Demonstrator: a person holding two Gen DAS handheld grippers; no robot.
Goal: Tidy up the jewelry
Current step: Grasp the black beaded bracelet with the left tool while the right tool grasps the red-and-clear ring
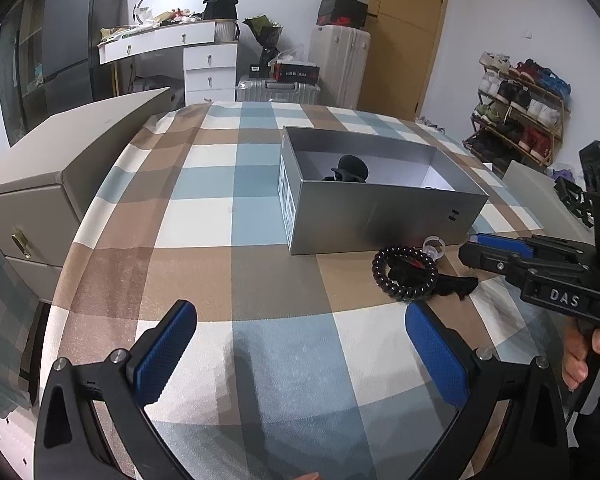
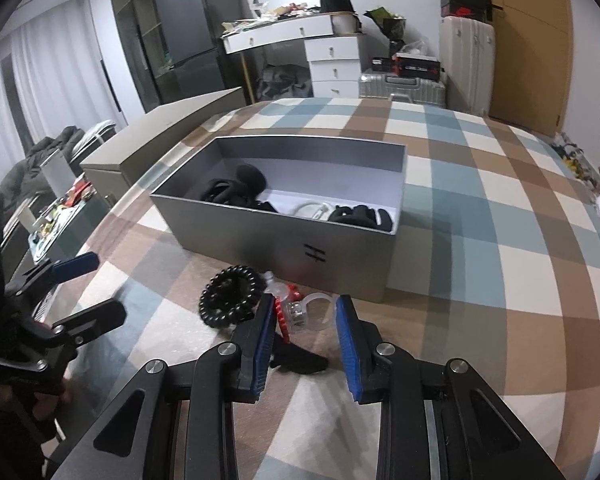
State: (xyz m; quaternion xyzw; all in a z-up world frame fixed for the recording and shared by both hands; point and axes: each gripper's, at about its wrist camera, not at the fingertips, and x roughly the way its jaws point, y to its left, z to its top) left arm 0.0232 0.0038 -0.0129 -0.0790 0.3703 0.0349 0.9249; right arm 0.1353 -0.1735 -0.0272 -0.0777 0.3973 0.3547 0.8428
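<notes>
- Between its blue pads, the right claw (image 2: 306,305) pinches a clear plastic ring (image 2: 320,302), probably to lift it.
- Just beside it, a black beaded bracelet (image 2: 228,296) and a red toothed clip (image 2: 279,314) lie on the checked bench (image 2: 480,240), apparently waiting their turn.
- Beyond them, the open grey cardboard box (image 2: 276,240) already holds dark pieces, so it is likely the destination.
- At the near bench edge, the left claw (image 1: 300,344) hangs spread and empty.
</notes>
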